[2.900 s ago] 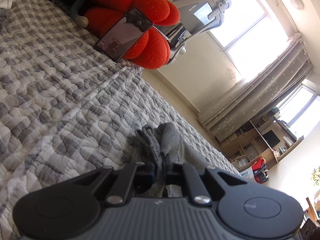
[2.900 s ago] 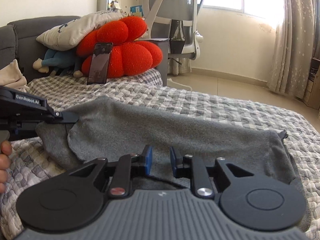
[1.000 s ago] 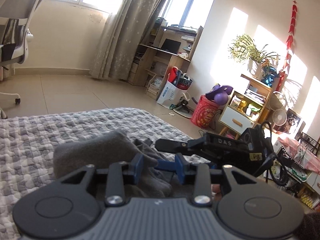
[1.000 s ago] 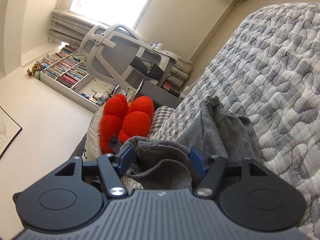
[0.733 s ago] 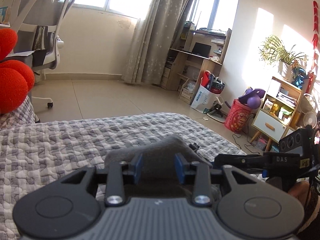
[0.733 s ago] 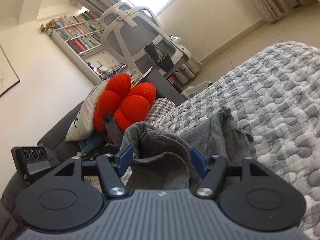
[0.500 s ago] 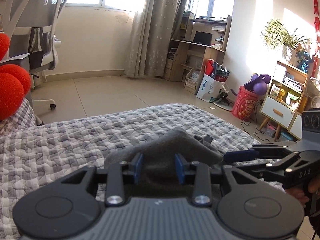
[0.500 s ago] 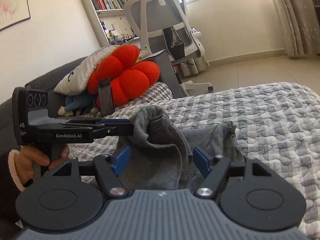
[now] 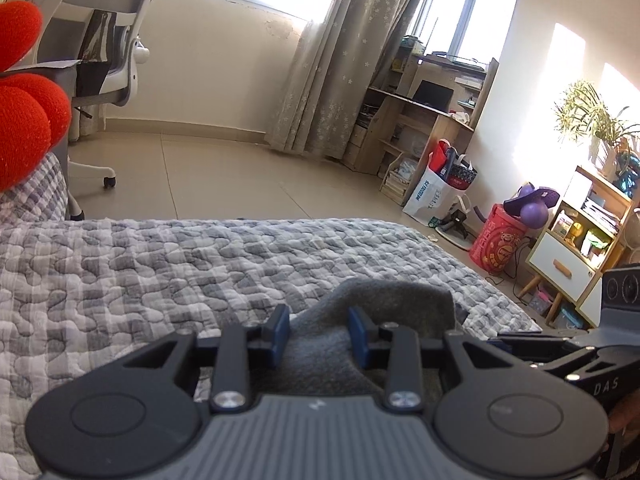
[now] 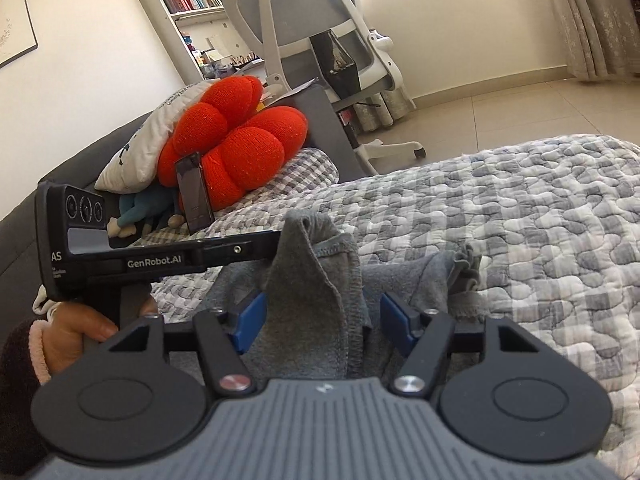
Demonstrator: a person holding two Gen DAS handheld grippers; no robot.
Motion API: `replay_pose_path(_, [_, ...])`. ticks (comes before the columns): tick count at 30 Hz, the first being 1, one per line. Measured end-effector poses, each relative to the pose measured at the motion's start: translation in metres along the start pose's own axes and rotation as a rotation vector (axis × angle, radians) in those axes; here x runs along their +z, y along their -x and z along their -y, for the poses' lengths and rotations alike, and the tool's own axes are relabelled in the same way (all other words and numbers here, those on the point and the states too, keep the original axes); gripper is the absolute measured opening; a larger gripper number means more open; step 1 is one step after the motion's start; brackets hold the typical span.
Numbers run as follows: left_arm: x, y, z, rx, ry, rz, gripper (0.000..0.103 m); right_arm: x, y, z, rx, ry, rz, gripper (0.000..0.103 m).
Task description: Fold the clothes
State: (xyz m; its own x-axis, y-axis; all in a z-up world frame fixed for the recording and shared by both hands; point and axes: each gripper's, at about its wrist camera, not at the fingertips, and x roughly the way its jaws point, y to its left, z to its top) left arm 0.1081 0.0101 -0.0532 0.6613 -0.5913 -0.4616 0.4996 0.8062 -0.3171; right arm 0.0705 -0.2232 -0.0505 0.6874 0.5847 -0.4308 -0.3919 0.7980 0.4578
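A grey garment (image 9: 384,296) lies bunched on the checked grey quilt (image 9: 160,280). My left gripper (image 9: 319,332) is shut on a fold of it, the blue pads pressing the cloth from both sides. In the right wrist view the left gripper (image 10: 276,250) holds that fold of the garment (image 10: 312,280) up in a peak, a hand (image 10: 80,328) on its handle. My right gripper (image 10: 323,323) straddles the raised fold and its jaws are closing, with a gap still at the right pad. The right gripper (image 9: 520,346) shows low at the right in the left wrist view, partly hidden.
A red cushion (image 10: 240,140) with a phone (image 10: 194,192) leaning on it sits at the head of the bed, by a white pillow. An office chair (image 10: 320,40) stands beyond the bed. Past the quilt's edge are floor, a desk, a red bucket (image 9: 500,236) and a side table.
The right wrist view has rolled to level and its jaws have narrowed around the fold. The left gripper has swung left, bringing the chair into view, and sunk a little, cloth still held.
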Motion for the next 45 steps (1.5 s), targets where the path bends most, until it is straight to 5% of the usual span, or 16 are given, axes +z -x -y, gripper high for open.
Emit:
replay_pose_path(3, [-0.001,0.001,0.0,-0.002,0.012,0.006,0.035,-0.002,0.002,0.0,0.018,-0.018,0.002,0.05])
replay_pose_path(9, [-0.001,0.003,0.004,0.007,0.01,0.015,0.035,-0.007,0.005,0.003,0.035,-0.089,0.004,0.046])
replay_pose_path(10, [-0.001,0.004,0.005,0.008,0.008,0.017,0.035,-0.009,0.006,0.006,0.055,-0.131,0.01,0.037])
replay_pose_path(11, [0.0,0.005,0.006,0.009,0.007,0.019,0.035,-0.01,0.008,0.008,0.075,-0.173,0.016,0.014])
replay_pose_path(16, [0.006,0.016,0.022,-0.009,0.001,0.064,0.034,-0.012,0.037,0.02,0.229,-0.392,0.125,0.012])
replay_pose_path(25, [0.015,0.002,0.058,-0.062,-0.062,0.058,0.034,-0.011,0.079,0.039,0.292,-0.56,0.194,0.012])
replay_pose_path(34, [0.002,-0.035,0.085,-0.05,-0.167,-0.013,0.034,-0.033,0.086,0.074,0.155,-0.655,0.176,0.012])
replay_pose_path(45, [0.0,-0.018,0.089,-0.027,-0.21,0.032,0.034,-0.008,0.099,0.034,-0.051,-0.344,0.243,0.018])
